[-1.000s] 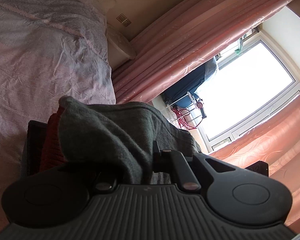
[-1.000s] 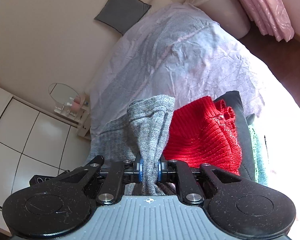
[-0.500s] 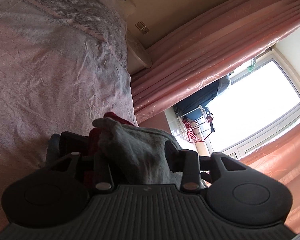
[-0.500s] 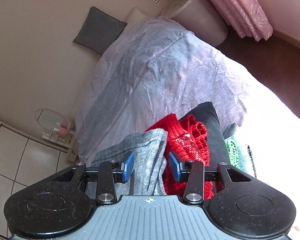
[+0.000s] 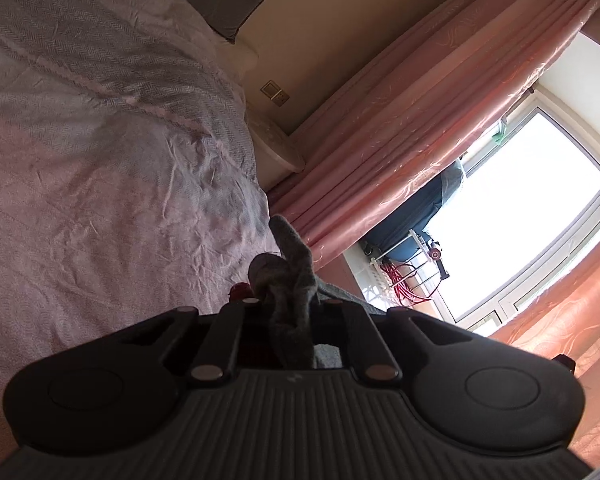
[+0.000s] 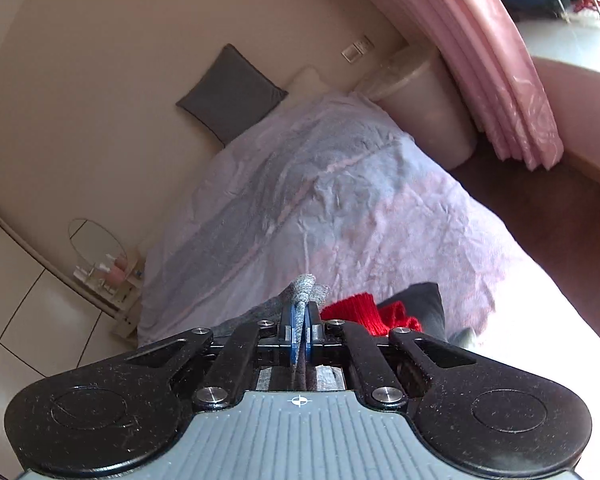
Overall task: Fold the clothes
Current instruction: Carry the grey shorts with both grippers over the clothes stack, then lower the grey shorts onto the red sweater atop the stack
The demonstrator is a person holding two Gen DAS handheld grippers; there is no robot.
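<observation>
Two grippers are in view, one per camera, and both pinch the same grey knitted garment (image 5: 290, 280). Left gripper (image 5: 288, 312): its dark fingers sit drawn in against a bunched wad of the grey knit, which rises in a pointed tuft above them. Right gripper (image 6: 300, 324): its blue pads (image 6: 286, 326) are pressed together on a thin fold of the grey cloth, a small tip of it poking out above. One red knitted sweater (image 6: 360, 312) lies just right of the right gripper's fingers, on one dark folded piece (image 6: 424, 300); in the left view only a speck of red shows beside the grey wad. All these clothes sit at the near end of one bed (image 6: 340, 208), covered with a creased pale pink spread. One grey cushion (image 6: 230, 94) leans on the wall at the bed's head. Pink curtains (image 5: 420, 120) hang beside a bright window (image 5: 520, 220). One round mirror (image 6: 96, 242) stands on a small stand left of the bed. Both tools point along the bed toward its head, low over the pile.
</observation>
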